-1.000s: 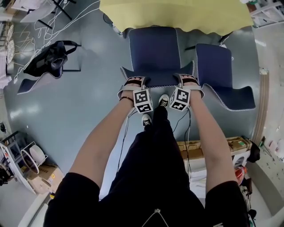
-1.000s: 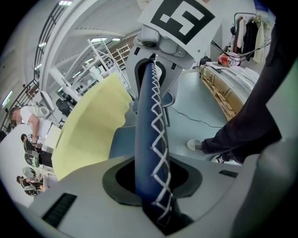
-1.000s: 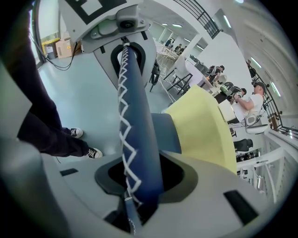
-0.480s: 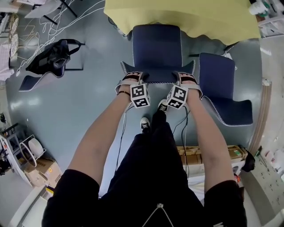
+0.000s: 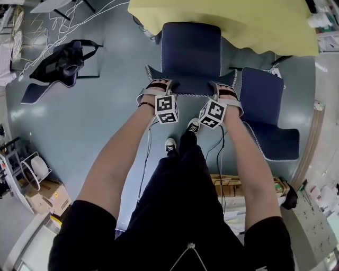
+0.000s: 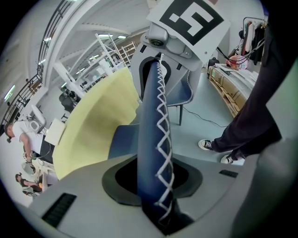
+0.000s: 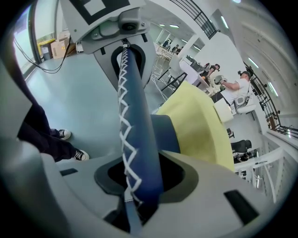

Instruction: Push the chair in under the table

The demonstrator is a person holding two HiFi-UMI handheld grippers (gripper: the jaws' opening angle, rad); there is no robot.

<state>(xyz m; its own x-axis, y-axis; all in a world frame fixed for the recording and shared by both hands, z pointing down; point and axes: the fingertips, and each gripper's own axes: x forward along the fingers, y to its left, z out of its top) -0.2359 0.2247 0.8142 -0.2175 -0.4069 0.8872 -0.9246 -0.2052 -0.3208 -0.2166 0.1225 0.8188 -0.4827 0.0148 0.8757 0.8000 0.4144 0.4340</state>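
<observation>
Pinching the backrest point(image 5: 192, 91) with left gripper point(image 5: 158, 89) and right gripper point(image 5: 225, 92), sliding the blue chair point(image 5: 190, 53) further under the yellow-covered table point(image 5: 238, 21); nearing tucked in.

The head view looks steeply down from head height. The table point(image 5: 212, 16) lies at 12 o'clock, the chair point(image 5: 190, 53) just below it and the legs point(image 5: 180, 180) at 6 o'clock, none of them close to the lens. The left gripper view sits right against the chair's back edge and faces along it toward the right gripper point(image 6: 156, 62) at 12 o'clock. The right gripper view mirrors this, facing the left gripper point(image 7: 125, 51) at 12 o'clock. Both gripper views share that edge, the table and the shoes point(image 6: 212, 145). All three views share the chair.
</observation>
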